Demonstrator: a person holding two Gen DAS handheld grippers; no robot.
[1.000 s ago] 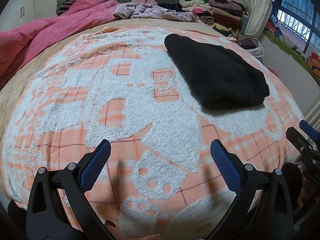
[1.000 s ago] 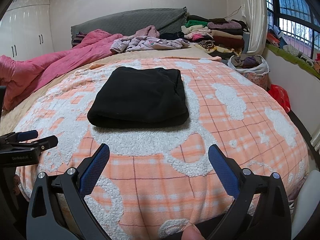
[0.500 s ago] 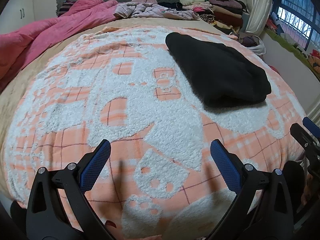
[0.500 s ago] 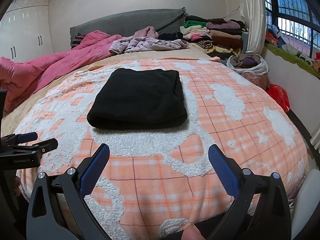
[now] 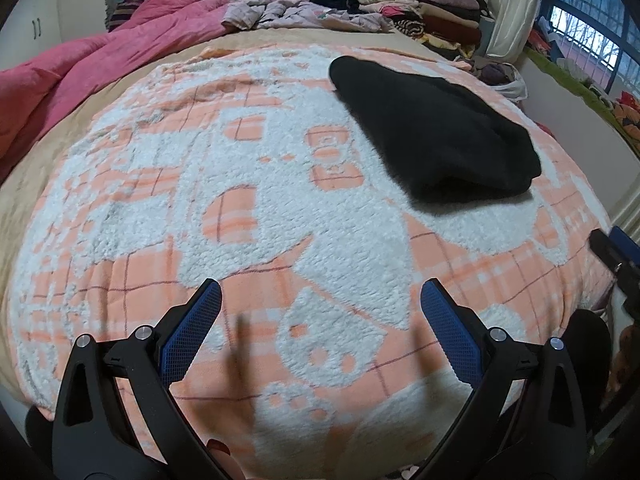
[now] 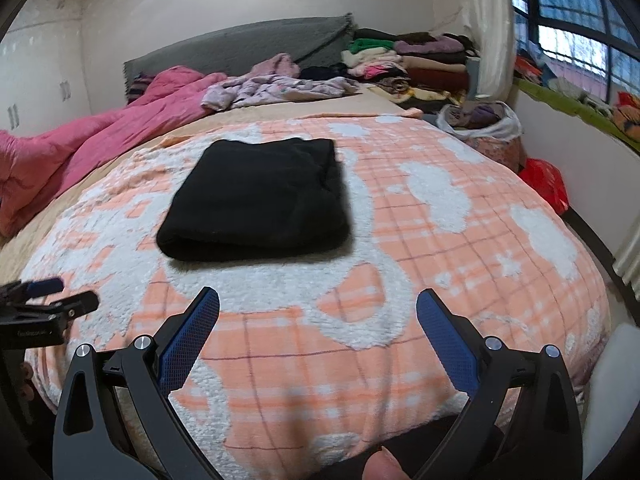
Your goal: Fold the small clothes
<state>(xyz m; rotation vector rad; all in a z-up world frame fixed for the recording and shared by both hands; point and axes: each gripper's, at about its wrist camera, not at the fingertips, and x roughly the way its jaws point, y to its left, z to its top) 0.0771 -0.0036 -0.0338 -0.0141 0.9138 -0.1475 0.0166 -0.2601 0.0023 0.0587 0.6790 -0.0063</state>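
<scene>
Far left: pink quilt (image 6: 92, 148) bunched along the bed's edge, well apart from everything that matters here. Near left in the right wrist view: left gripper (image 6: 60, 294) poking in over the blanket (image 6: 400, 280), jaws spread, empty. Same gripper from its own camera (image 5: 320, 316): jaws wide apart, nothing between them, hovering over the near end of the bed.

Middle: black garment (image 6: 256, 200), lying flat on the blanket, already folded into a thick rectangle. Soft, fleecy, light by the look of it; no stiffness, likely to sag and slump open if lifted by one corner. Not slippery, and the fuzzy blanket beneath probably clings a little. Best taken at the rounded near fold, one gripper toward each end, pinching through all layers together so the stack stays shut. Nothing fragile.

Right gripper (image 6: 318, 318): jaws open, empty, short of the garment's near edge.

Right wrist view: garment seen square on, near fold and both side edges plain, plus a bag of clothes (image 6: 480, 124) and a red bag (image 6: 544, 184) on the floor to the right, neither clear from the other camera. Left wrist view: garment (image 5: 432, 128) off to the far right, seen at a slant, its left edge and its thickness shown better; also the right gripper's tips (image 5: 616, 252) at the right edge. Stack of folded clothes (image 5: 424, 12) at the far right in both.
</scene>
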